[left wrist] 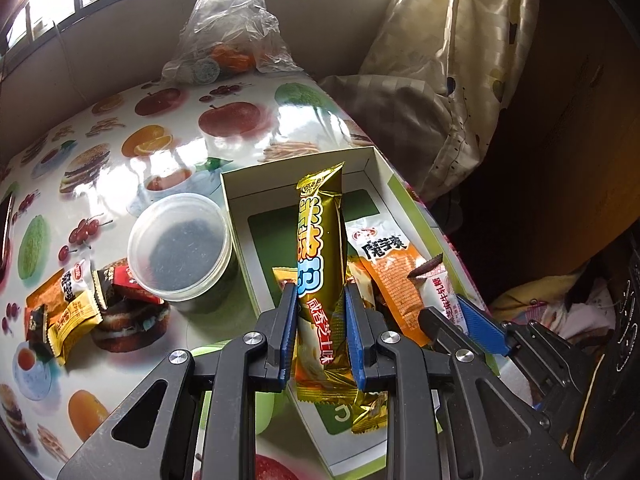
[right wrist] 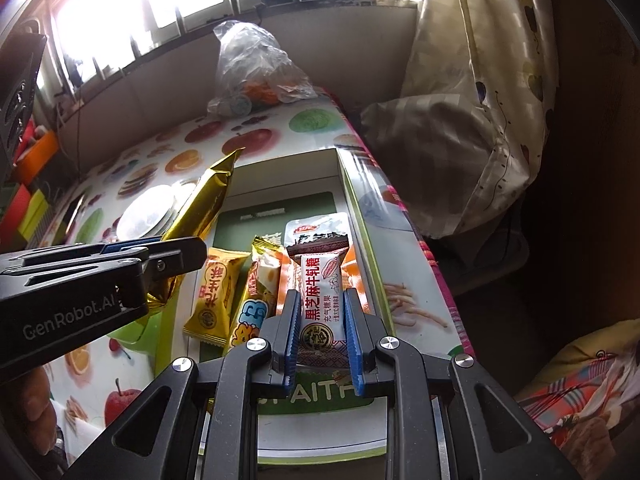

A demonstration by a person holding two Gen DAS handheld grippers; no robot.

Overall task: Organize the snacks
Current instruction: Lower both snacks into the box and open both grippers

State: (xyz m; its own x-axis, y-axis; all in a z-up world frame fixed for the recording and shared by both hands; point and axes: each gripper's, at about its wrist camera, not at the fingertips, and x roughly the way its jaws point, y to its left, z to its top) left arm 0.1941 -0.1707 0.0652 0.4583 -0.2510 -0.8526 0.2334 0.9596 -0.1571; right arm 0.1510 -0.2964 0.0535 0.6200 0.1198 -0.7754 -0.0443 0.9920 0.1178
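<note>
Glossy oilcloth printed with apples, oranges and burgers covers the desk (left wrist: pixel 168 148), the biggest thing in view. On it, against its right edge, lies an open shallow white box (left wrist: pixel 240 216) with a green panel on its floor. Several snack packets already lie in the box — an orange-and-white packet (left wrist: pixel 390 268), a small yellow packet (right wrist: pixel 214 300) and a blue-lettered gold one (right wrist: pixel 252 316) beside it.

At the far end of the desk sits a crumpled clear plastic bag (left wrist: pixel 228 28). Left of the box stands a round clear plastic tub (left wrist: pixel 180 242), and left of that a loose heap of small wrapped snacks (left wrist: pixel 72 312).

The left tool (left wrist: pixel 320 300) is closed almost fully on a long gold snack bar (left wrist: pixel 320 240), its blue pads pinching the wrapper on both sides; the bar stands tilted over the box, not resting on the floor of it as far as can be told.

The right tool (right wrist: pixel 320 308) is likewise nearly closed — clamped on a small white-and-red candy packet (right wrist: pixel 320 292) held above the packets at the box's right side. Whether that packet touches those beneath it cannot be told.
</note>
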